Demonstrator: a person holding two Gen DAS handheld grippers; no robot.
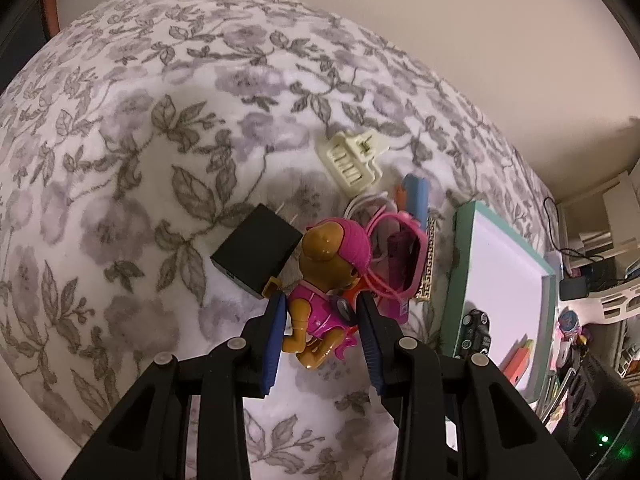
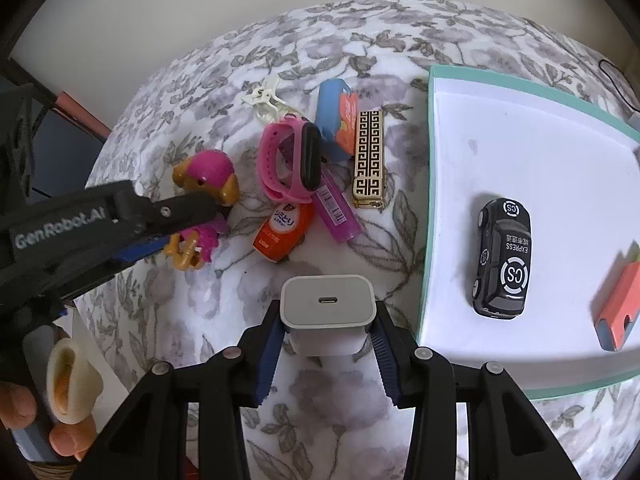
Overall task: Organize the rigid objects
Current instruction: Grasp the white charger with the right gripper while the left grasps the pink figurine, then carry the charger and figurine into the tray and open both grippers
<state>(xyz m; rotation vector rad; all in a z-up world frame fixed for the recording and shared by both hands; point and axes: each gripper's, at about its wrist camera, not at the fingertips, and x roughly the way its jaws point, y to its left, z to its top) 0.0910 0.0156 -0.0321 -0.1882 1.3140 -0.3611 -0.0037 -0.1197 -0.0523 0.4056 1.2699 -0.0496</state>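
Floral bedspread [image 2: 340,400] carries everything. Right gripper [image 2: 326,344] clamps a white charger cube [image 2: 327,312], with the teal-rimmed white tray [image 2: 520,160] just to its right. Left gripper [image 1: 320,344] pinches a pink-hatted toy puppy [image 1: 320,292], farther away.

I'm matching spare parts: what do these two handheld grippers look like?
Both are alike: black plastic linkage arms with round silver pivot pins, ending in two fingers lined with blue ribbed pads. The left gripper, seen from the side in the right view, carries white "GenRobot.AI" lettering on its body. The right gripper shows no cables or markings.
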